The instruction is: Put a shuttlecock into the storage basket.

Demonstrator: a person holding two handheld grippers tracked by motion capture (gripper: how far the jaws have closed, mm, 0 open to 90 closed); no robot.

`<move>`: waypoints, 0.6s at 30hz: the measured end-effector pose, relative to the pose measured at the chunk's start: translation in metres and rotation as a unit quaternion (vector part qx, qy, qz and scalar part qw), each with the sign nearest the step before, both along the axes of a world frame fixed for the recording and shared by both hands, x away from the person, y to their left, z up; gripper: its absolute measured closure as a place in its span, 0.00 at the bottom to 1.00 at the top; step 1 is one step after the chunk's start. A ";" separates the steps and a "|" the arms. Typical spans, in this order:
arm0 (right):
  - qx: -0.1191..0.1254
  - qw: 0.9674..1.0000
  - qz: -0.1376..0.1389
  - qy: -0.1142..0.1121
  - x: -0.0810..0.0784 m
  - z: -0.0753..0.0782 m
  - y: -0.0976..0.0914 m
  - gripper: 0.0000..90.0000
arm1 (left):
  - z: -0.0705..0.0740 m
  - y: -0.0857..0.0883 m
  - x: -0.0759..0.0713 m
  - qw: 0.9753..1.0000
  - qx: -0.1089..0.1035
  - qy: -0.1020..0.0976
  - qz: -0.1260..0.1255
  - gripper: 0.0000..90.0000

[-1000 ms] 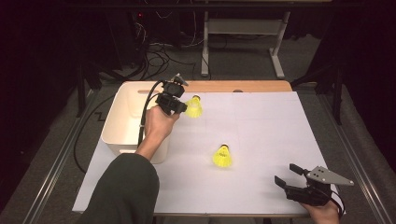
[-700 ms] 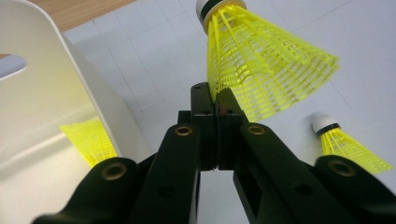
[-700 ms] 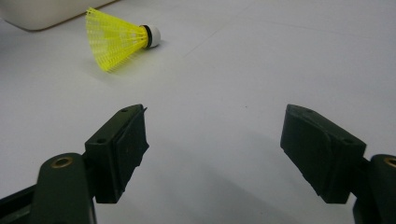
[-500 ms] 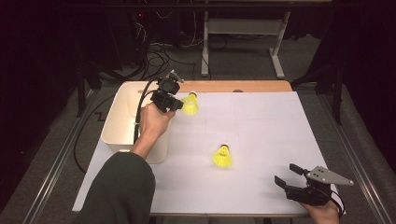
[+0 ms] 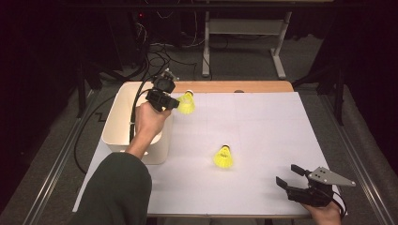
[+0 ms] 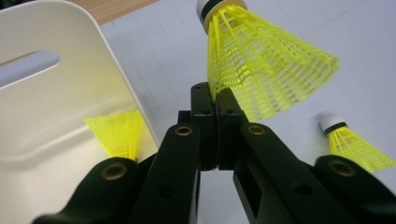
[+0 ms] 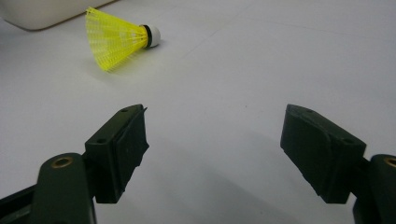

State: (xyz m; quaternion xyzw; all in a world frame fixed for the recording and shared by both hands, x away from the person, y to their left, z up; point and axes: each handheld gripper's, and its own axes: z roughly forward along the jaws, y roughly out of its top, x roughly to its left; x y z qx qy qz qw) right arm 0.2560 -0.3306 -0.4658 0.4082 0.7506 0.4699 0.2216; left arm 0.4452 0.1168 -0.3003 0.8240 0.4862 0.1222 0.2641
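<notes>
Yellow mesh skirt pinched at its edge: your left gripper [image 5: 174,104] has its jaws clamped on a shuttlecock [image 5: 186,103], held above the surface just beside the white bin's [image 5: 117,122] rim. Inside the bin lies another shuttlecock [image 6: 117,133]. Your right gripper [image 5: 287,176] rests at the near edge, jaws wide with nothing between them; a third shuttlecock [image 5: 223,157] lies mid-surface.

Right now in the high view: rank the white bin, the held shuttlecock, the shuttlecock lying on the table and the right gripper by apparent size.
1. white bin, clearly largest.
2. right gripper, though it sits nearest the camera, so that inflates it.
3. held shuttlecock and lying shuttlecock: they look about alike; I would not rank one over the other.
</notes>
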 end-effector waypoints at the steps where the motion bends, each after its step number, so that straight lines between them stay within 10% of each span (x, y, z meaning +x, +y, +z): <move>1: 0.000 1.000 0.000 0.000 0.000 0.000 0.000 0.26 | 0.000 0.001 0.000 1.000 0.000 0.000 0.000 1.00; 18: -0.001 1.000 -0.001 0.001 0.000 0.000 0.000 0.26 | 0.005 0.021 -0.003 1.000 -0.002 -0.003 0.012 1.00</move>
